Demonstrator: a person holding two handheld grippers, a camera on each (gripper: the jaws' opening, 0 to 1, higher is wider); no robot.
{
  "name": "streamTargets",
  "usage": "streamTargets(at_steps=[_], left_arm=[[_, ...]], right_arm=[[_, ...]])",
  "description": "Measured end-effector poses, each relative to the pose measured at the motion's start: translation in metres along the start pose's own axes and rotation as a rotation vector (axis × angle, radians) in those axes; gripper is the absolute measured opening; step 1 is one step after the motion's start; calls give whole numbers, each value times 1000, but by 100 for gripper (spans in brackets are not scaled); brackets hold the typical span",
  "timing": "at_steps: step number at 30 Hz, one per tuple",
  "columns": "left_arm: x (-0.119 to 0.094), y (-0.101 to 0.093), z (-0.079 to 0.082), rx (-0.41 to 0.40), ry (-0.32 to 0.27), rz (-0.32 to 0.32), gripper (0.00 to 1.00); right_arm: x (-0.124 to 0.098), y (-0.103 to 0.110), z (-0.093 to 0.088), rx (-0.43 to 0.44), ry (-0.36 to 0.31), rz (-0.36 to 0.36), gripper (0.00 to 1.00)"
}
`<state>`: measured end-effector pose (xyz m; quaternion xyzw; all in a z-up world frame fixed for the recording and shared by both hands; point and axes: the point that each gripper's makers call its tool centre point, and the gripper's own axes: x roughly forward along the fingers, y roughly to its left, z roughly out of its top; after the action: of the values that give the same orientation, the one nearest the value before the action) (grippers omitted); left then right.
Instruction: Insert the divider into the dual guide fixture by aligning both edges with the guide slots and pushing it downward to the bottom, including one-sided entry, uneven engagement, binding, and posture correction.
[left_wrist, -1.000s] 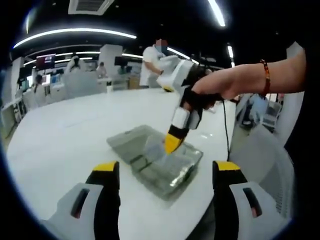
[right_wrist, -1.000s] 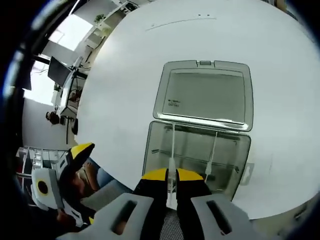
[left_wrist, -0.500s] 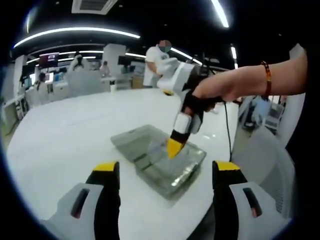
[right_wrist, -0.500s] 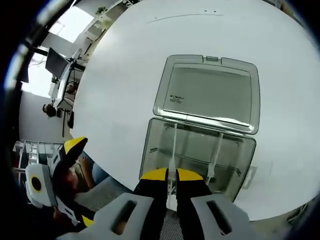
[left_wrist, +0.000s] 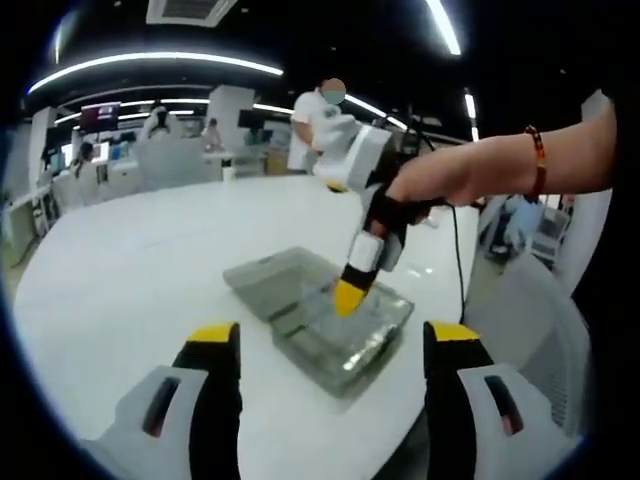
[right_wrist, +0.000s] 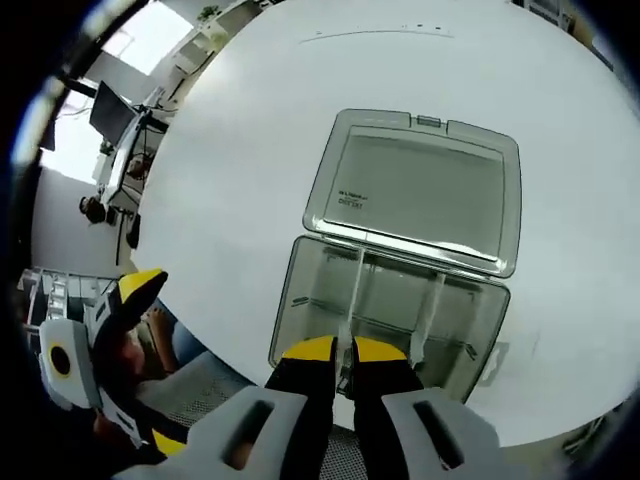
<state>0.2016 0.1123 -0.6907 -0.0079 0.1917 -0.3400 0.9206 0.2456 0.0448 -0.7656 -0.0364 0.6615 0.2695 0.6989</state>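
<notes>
Right gripper view, near field: the right gripper (right_wrist: 342, 350) rises from 6 o'clock with its yellow-tipped fingers (right_wrist: 310, 349) drawn almost together on the top edge of a thin clear divider (right_wrist: 350, 310), which runs from the tips toward 12 o'clock inside the box (right_wrist: 385, 315). The divider's lower edge and its seating in the slots are hard to make out through the clear plastic. A second divider (right_wrist: 432, 305) stands parallel at 4 o'clock of centre. The box is a clear, open tray near the counter (right_wrist: 240, 180) edge; its hinged lid (right_wrist: 415, 190) lies flat beyond it toward 12 o'clock. At 8 o'clock the left gripper (right_wrist: 100, 345) enters, partly cut off, off the counter.

Left gripper view, near field: the left gripper (left_wrist: 335, 350) shows both fingers (left_wrist: 212, 345) set wide apart with nothing between them, well short of the box (left_wrist: 330, 325). Middle field: the right gripper (left_wrist: 347, 296), held by a hand (left_wrist: 440, 180), points down into the box; its tips hide the divider. Far field: people (left_wrist: 320, 120) and desks are blurred.
</notes>
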Motion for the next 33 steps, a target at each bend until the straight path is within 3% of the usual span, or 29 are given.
streamTargets(at_steps=[33], left_arm=[[-4, -2, -1, -7, 13, -3, 72]], right_arm=[[0, 2, -3, -24, -23, 12, 0]])
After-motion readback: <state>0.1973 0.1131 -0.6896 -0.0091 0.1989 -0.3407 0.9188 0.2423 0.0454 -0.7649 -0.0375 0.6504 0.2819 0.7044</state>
